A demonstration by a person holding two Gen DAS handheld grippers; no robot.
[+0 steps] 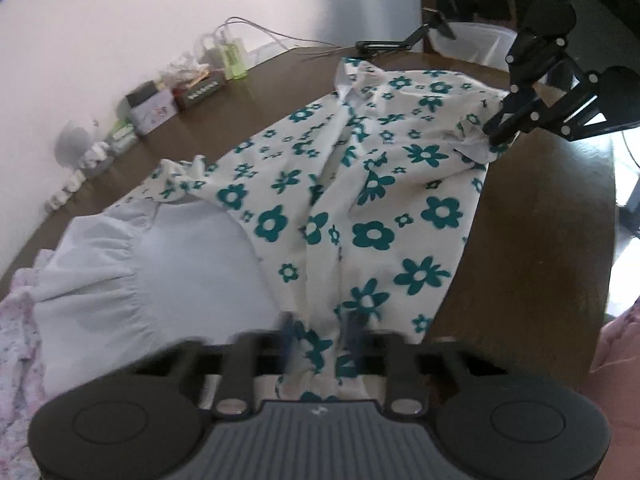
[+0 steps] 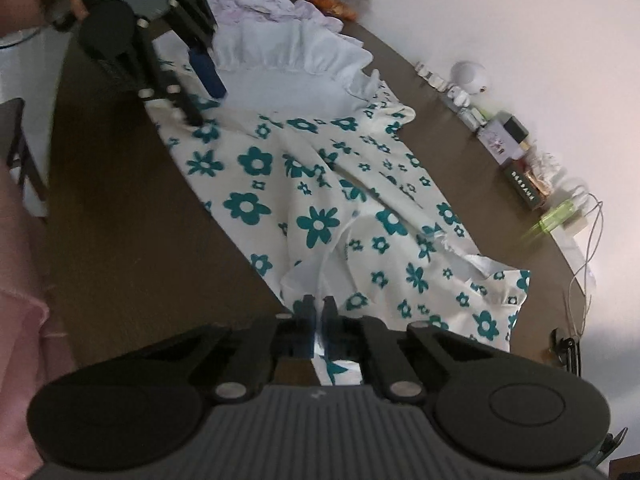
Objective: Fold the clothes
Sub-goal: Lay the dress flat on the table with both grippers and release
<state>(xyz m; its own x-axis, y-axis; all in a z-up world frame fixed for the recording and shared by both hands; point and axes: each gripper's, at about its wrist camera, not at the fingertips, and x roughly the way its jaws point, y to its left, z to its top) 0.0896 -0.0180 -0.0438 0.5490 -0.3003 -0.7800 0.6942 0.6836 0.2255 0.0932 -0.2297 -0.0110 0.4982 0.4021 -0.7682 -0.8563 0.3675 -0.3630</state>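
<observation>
Each of the tongs is built alike: matte black linkage arms joined by silver round pivot screws, fanning out from a grey ribbed housing flanked by two round black discs. The left tongs [image 1: 318,334] carry dark blue pads at the tips, and a small pale logo sits behind them on the ribbing. The right tongs [image 2: 319,308] match, blue-lined between black fingers. Pink clothing shows beside both.
</observation>
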